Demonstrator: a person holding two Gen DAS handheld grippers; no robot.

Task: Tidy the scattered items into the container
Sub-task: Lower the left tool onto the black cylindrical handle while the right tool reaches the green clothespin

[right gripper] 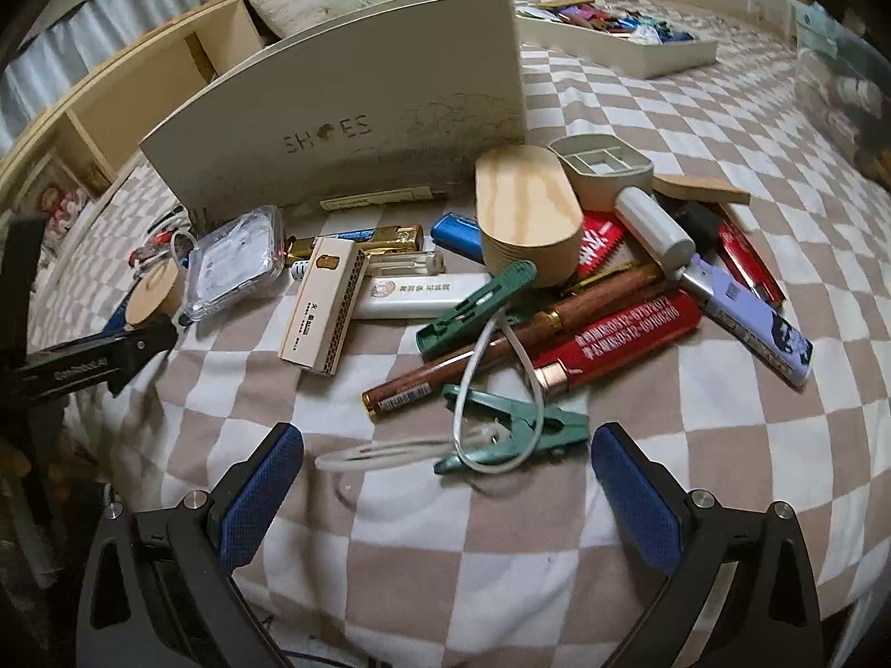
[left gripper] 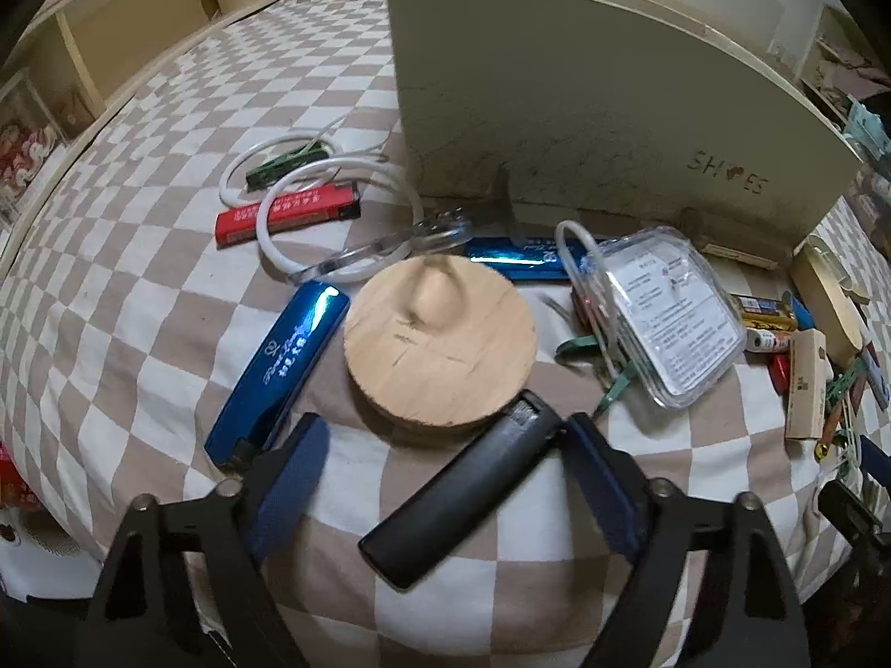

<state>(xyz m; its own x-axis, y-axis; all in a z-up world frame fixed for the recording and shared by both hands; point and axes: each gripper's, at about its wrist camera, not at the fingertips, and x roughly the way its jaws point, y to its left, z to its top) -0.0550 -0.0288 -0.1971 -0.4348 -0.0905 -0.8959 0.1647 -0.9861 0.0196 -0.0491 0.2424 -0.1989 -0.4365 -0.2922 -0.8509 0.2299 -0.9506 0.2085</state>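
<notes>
Your left gripper (left gripper: 445,445) stands wide open around the black lighter (left gripper: 462,490), holding nothing. Square it across the lighter before closing. Right gripper (right gripper: 445,462) gapes empty above the green clip (right gripper: 518,434).

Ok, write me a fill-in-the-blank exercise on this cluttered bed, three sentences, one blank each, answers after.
1. The word printed on the tall cream cardboard box reads ____.
2. The black plastic lighter lies between the fingers of the ____ tool.
3. The white cord near the open right tool loops around a ____ metal clip.

Missing words: SHOES; left; green
</notes>
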